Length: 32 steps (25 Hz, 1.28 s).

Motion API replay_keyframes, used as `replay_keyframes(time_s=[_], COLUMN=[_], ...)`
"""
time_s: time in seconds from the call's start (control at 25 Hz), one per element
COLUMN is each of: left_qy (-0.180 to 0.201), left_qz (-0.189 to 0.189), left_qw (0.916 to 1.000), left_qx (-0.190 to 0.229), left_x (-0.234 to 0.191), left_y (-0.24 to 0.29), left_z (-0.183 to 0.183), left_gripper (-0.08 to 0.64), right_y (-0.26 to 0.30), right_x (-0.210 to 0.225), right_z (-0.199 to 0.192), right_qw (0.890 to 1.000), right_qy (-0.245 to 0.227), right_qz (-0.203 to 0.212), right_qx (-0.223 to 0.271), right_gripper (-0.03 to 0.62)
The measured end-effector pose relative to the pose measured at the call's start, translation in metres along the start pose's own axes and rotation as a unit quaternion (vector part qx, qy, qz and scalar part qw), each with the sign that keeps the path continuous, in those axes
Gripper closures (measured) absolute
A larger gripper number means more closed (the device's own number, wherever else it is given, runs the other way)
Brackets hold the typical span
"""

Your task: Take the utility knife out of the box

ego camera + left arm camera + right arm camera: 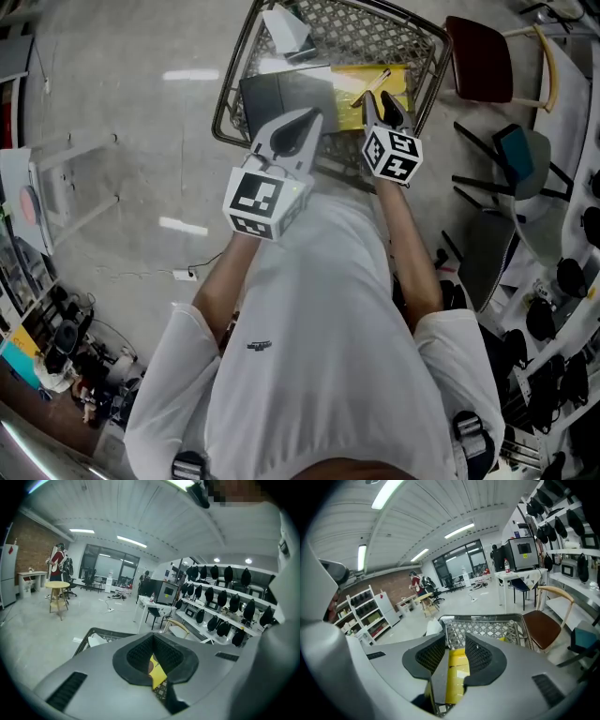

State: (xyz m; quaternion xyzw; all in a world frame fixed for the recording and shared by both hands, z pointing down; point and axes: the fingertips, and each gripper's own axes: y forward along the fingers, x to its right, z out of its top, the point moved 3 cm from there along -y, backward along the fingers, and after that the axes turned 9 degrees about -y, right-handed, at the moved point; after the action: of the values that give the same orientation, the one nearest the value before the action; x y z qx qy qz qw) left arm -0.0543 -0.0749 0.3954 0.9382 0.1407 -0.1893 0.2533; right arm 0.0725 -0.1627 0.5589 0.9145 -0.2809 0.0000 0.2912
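Observation:
A wire mesh basket (427,42) stands on the floor in front of me. Inside it lies a flat yellow box (398,80), also seen between the jaws in the right gripper view (457,667). On the box rests a slim, pale, pen-like thing (368,86), possibly the utility knife. My right gripper (382,103) (454,637) hangs just above the yellow box, open, nothing between its pads. My left gripper (309,117) (152,637) hovers over a grey box (281,94) in the basket's left half, its tips together and holding nothing.
A white folded sheet (286,28) lies at the basket's far left. A chair with a maroon seat (478,56) (541,625) stands to the right of the basket. More chairs and shelves of dark gear line the right side. Bare concrete floor lies to the left.

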Motion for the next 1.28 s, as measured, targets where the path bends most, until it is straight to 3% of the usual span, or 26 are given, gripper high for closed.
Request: replay_keyframes(time_s=[0.36, 0.6, 1.28], left_qy=[-0.015, -0.023, -0.046], left_qz=[0.001, 0.004, 0.026], left_qw=[0.9998, 0.9995, 0.9972], left_qx=[-0.016, -0.020, -0.053], left_x=[-0.002, -0.005, -0.023], left_y=[0.020, 0.026, 0.034], left_z=[-0.009, -0.009, -0.032], left_gripper=[0.562, 0.561, 0.562], right_y=[0.055, 0.082, 0.133], right_x=[0.028, 0.050, 0.067], right_z=[-0.046, -0.080, -0.141], right_qw=[0.995, 0.985, 0.951], right_qy=[0.040, 0.052, 0.119], right_qz=[-0.054, -0.109, -0.149], right_qx=[-0.075, -0.127, -0.245], right_gripper=[0.448, 0.448, 0.410])
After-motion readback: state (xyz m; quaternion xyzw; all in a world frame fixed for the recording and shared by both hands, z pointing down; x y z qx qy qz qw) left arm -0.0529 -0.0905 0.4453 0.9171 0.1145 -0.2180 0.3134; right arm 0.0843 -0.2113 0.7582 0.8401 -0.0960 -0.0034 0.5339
